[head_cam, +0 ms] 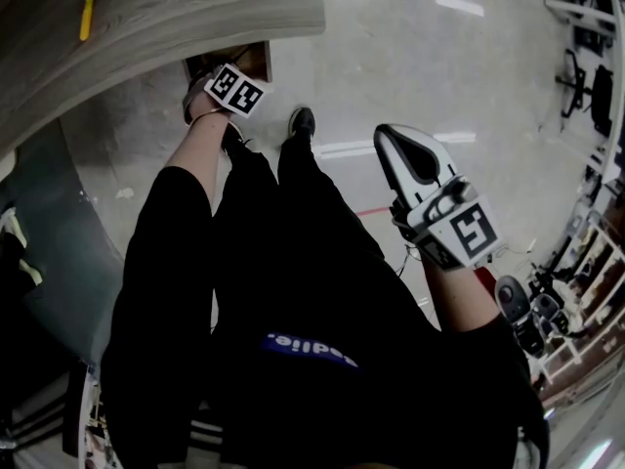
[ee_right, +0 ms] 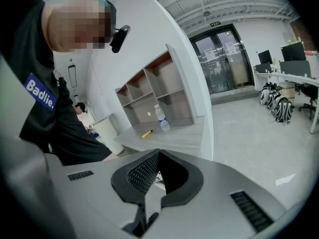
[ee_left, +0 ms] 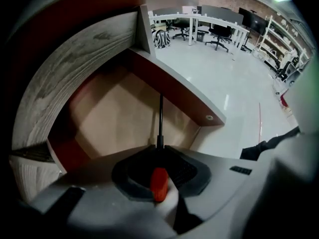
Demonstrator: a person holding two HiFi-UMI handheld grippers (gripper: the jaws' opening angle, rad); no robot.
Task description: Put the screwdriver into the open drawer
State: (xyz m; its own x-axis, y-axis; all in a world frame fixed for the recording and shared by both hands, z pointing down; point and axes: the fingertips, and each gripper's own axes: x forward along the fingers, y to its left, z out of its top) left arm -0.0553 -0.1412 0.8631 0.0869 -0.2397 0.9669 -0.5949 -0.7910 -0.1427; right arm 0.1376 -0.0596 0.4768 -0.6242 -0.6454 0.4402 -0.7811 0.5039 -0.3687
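Observation:
My left gripper points steeply down, shut on a screwdriver with an orange-red handle. The screwdriver's thin black shaft reaches down into the open drawer, which has a beige floor and red-brown walls. In the head view the left gripper's marker cube hangs over the drawer below the desk edge, hiding the jaws and the tool. My right gripper is held out over the floor, away from the drawer, with its jaws shut on nothing.
The grey wood-grain desk top carries a yellow tool. In the right gripper view a water bottle stands on the same desk, before a shelf unit. The person's legs and shoe stand beside the drawer. Office desks and chairs stand far off.

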